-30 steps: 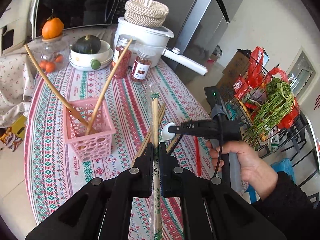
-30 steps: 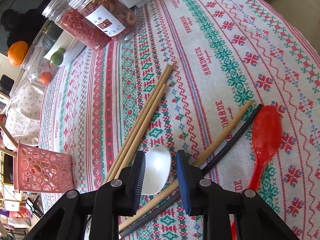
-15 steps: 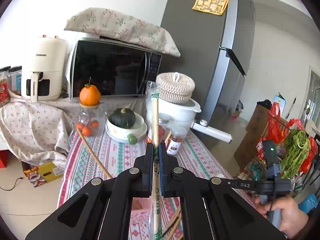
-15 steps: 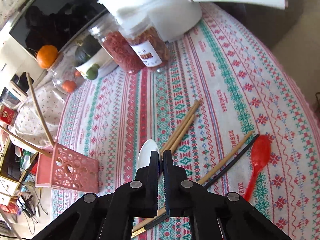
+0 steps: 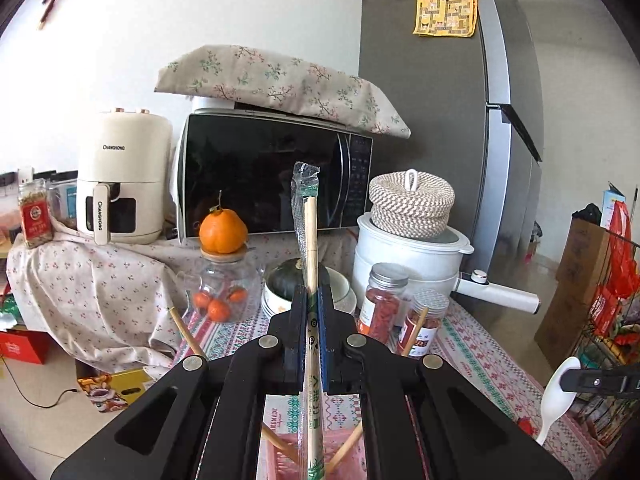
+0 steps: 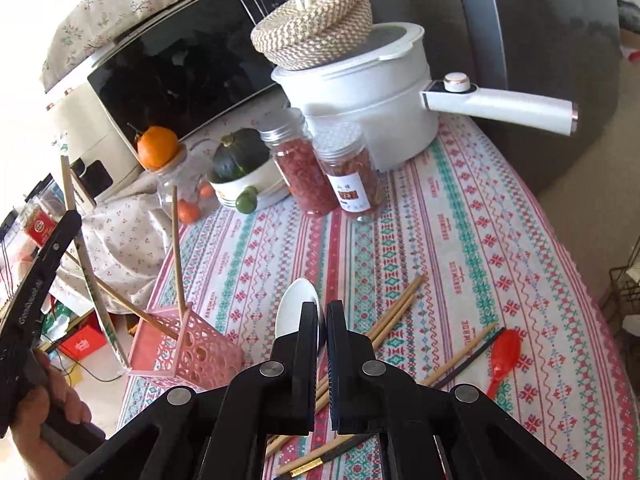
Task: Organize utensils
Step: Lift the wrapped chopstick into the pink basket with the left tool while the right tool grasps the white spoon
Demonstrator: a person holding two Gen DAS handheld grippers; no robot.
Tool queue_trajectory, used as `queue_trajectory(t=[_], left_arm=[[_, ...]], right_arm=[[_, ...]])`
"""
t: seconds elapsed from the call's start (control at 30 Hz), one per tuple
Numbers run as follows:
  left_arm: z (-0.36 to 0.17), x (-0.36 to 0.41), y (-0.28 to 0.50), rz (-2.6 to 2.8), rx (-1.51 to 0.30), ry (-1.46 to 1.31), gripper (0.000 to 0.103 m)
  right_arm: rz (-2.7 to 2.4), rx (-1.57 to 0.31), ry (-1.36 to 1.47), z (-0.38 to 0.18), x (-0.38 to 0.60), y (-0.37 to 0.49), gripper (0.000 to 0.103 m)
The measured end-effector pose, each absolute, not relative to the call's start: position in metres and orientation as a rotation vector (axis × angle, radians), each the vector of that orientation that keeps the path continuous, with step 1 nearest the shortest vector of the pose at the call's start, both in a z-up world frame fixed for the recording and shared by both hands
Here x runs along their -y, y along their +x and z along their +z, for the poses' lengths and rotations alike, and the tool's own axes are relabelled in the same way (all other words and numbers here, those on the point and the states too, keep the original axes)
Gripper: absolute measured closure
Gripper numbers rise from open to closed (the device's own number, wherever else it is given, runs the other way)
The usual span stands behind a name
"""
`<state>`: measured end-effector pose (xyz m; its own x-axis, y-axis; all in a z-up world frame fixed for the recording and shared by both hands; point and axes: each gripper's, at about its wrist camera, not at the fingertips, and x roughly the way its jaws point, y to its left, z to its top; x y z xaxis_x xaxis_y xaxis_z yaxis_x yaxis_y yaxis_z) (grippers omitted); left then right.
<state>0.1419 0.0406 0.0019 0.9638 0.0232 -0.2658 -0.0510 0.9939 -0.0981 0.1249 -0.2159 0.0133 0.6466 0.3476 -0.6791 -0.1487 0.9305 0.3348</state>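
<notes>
The left gripper [image 5: 311, 312] points almost level, slightly downward, its 2 black fingers [image 5: 294, 320] clamped tight on a wrapped chopstick [image 5: 310, 240] that stands up between them. In the right wrist view the person's left hand [image 6: 44, 404] wraps the handle at the lower left edge. The right gripper [image 6: 323, 320] tilts steeply down toward the desk [image 6: 460, 240], jaws pressed together on the handle of a white spoon [image 6: 294, 306], the bowl jutting out past the fingertips.
</notes>
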Motion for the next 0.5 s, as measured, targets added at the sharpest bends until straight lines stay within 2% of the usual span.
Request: queue_trajectory(t=[0.23, 0.5], left_arm=[[-0.005, -0.047, 0.154, 0.061, -0.231, -0.105, 0.098], [-0.026, -0.048, 0.139, -0.002, -0.434, -0.114, 0.095]], right_arm=[[0.293, -0.801, 0.252, 0.015, 0.205, 0.126, 0.100], [0.304, -0.771, 0.245, 0.022, 0.194, 0.123, 0.100]])
